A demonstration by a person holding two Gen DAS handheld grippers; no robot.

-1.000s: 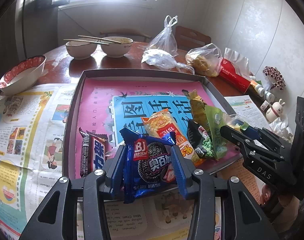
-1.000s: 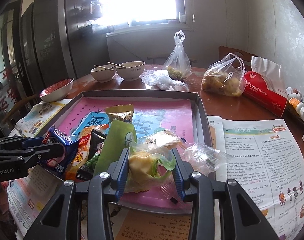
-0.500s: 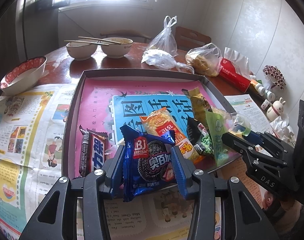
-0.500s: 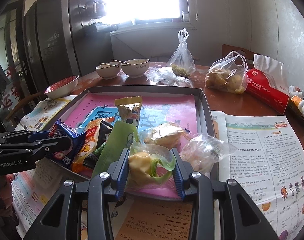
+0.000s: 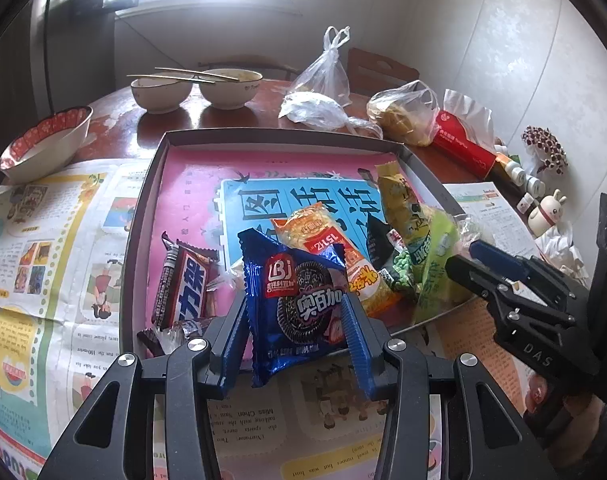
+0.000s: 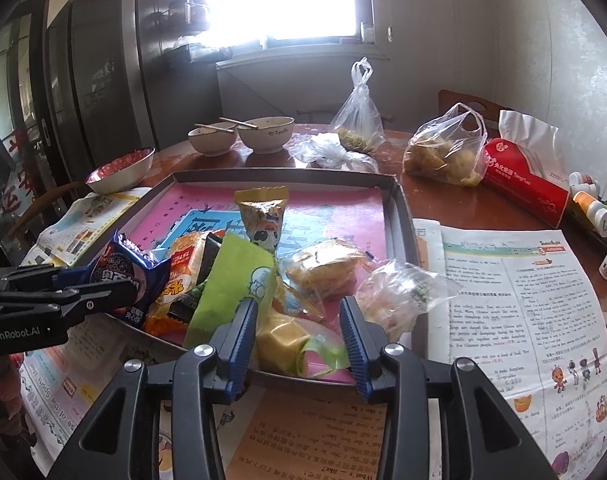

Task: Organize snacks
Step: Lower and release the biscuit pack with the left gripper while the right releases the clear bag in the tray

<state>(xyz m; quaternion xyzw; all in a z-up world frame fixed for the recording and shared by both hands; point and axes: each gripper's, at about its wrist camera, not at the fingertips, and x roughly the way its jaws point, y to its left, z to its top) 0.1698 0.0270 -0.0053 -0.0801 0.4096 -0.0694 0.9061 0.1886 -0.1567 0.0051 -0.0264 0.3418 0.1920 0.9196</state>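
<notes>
Step in hand, as judged: both grippers carry a snack at the near edge of the tray (image 5: 143, 208), mid-sorting; most snacks already lie inside it.

Left gripper (image 5: 295, 320): fingers clamped on the blue cookie packet (image 5: 299, 300), which hangs over the tray's near rim. Print reads "BJ" on a red patch, with Chinese characters across a picture of a dark sandwich cookie.

Right gripper (image 6: 299, 332): fingers closed against a clear bag of yellow snack (image 6: 287, 340), also at the tray's near rim. No legible label.

Inside the tray, near side:
- chocolate bar (image 5: 183, 284), dark wrapper, large white Chinese characters, left of the cookie packet;
- orange packet (image 5: 327, 248), red tag seemingly reading "2151";
- green packet (image 6: 231, 280), cartoon figure;
- yellow packet (image 6: 261, 216), standing further in.

Tray lining: pink sheet with large Chinese characters on blue.

Other writing: left gripper body, "GenRobot.AI"; right gripper body, "DAS".

Next move, as judged: each packet needs setting flat on a free patch of tray floor, then release.
</notes>
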